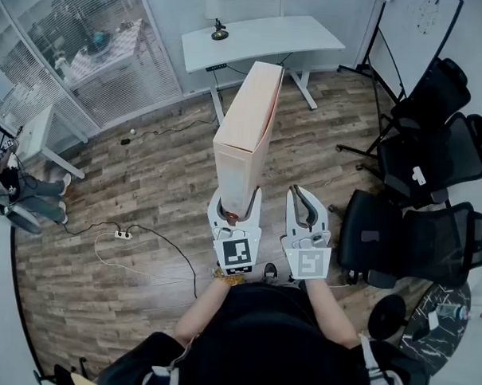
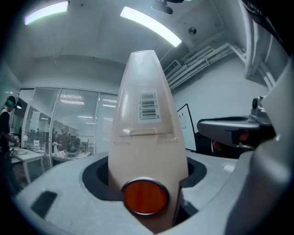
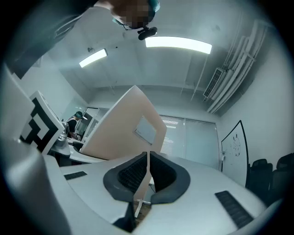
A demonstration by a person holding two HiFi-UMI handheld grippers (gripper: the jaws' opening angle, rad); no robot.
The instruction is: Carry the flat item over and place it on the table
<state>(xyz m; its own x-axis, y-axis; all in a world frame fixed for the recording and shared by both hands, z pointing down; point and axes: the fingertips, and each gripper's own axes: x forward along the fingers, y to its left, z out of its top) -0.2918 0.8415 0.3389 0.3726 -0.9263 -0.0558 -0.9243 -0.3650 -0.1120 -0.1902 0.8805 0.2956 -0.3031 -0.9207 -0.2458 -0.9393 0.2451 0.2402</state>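
Observation:
A flat, pale beige cardboard box (image 1: 248, 132) stands on end in my left gripper (image 1: 234, 202), whose jaws press on its lower narrow end. The left gripper view has the box (image 2: 147, 128) rising between the jaws, barcode label up, with the left gripper (image 2: 147, 183) closed round its base. To its right, my right gripper (image 1: 304, 200) is held level with its jaws together and nothing between them. From the right gripper (image 3: 148, 170), the box (image 3: 124, 128) shows to the left, apart from its pads. A white table (image 1: 264, 37) stands ahead across the wooden floor.
Black office chairs (image 1: 426, 156) crowd the right side, with a whiteboard (image 1: 411, 32) on a stand behind them. A small black lamp-like object (image 1: 219, 31) sits on the table. A power strip (image 1: 123, 235) and cables lie on the floor at left. A seated person (image 1: 10, 189) is at far left.

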